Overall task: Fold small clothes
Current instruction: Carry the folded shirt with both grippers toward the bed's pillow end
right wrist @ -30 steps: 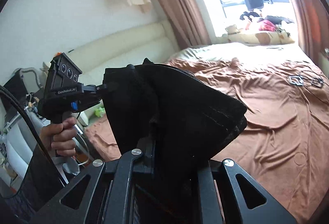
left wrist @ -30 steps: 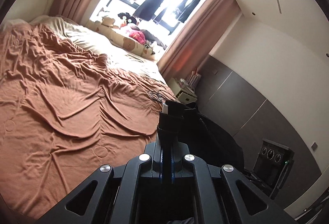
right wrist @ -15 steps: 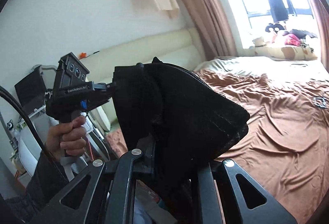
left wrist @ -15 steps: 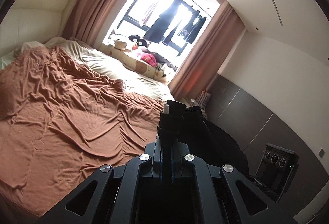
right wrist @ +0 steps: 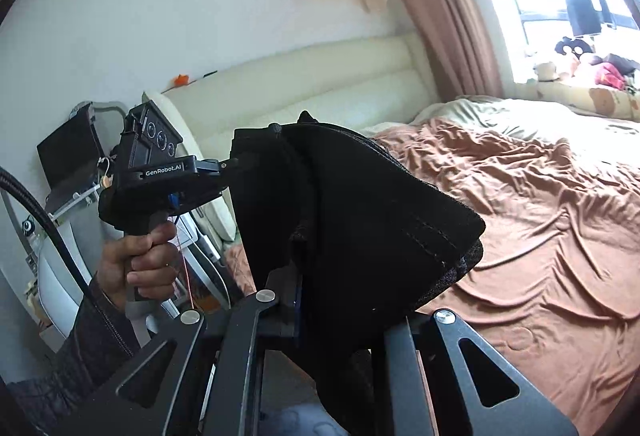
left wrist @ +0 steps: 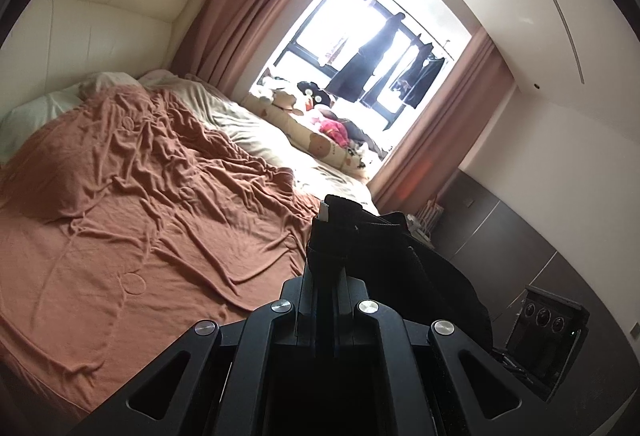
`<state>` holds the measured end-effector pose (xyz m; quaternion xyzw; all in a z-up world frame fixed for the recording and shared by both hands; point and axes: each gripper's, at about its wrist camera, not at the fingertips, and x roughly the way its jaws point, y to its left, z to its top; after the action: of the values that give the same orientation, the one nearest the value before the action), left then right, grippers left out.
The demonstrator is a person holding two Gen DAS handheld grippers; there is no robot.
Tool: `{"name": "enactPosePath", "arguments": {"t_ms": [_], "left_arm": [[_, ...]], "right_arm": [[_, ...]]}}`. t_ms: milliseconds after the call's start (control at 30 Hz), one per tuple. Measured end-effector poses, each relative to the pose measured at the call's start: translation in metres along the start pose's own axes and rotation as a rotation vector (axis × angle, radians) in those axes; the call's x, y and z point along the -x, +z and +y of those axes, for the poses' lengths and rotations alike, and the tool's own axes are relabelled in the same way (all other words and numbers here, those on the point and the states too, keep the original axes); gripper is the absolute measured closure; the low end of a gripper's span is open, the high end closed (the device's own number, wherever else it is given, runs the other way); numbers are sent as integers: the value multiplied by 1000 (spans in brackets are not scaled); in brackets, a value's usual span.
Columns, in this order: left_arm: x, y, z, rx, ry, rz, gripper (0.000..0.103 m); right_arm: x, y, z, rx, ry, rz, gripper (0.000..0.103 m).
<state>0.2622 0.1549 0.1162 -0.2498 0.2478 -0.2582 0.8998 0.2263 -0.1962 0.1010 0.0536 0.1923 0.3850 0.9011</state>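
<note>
The black garment (right wrist: pixel 360 236) is up in the air, not on the bed. It hangs bunched between the two grippers, doubled over in thick layers with a stitched hem showing along its lower edge, and no part of it touches the brown blanket (left wrist: pixel 140 215) below. What kind of small garment it is I cannot tell, since it is all dark folds.

The left gripper (left wrist: pixel 326 232) has its fingers closed tight on one corner, where a strip of black fabric with a small pale tag sticks up between them. From the right wrist view the same gripper reaches in from the side and bites an upper edge of the cloth, with the person's hand (right wrist: pixel 136 260) wrapped round its handle. The right gripper (right wrist: pixel 320 276) is nearly closed too, its fingers pinching cloth that spills over and hides them.

So as I judge it, the folding is barely under way: the piece is picked up and held at two points, perhaps folded once in the air, but it is not laid flat or squared. Spreading it on the bed, making the creases and setting it down neatly all remain. I see no folded pieces lying on the blanket.
</note>
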Motion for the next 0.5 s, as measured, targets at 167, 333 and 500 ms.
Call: {"name": "enactPosePath", "arguments": {"t_ms": [167,333,500], "left_arm": [[19,13,37,0,46,-20,99],[32,25,82,9,99,-33,99],[49,38,122,3,147,-54,99]], "right_arm": [[-27,0,-11,20,38,23,95],[-67,3,-9,42,63,41,95],[-109,7,-3,77,94,72,95]]}}
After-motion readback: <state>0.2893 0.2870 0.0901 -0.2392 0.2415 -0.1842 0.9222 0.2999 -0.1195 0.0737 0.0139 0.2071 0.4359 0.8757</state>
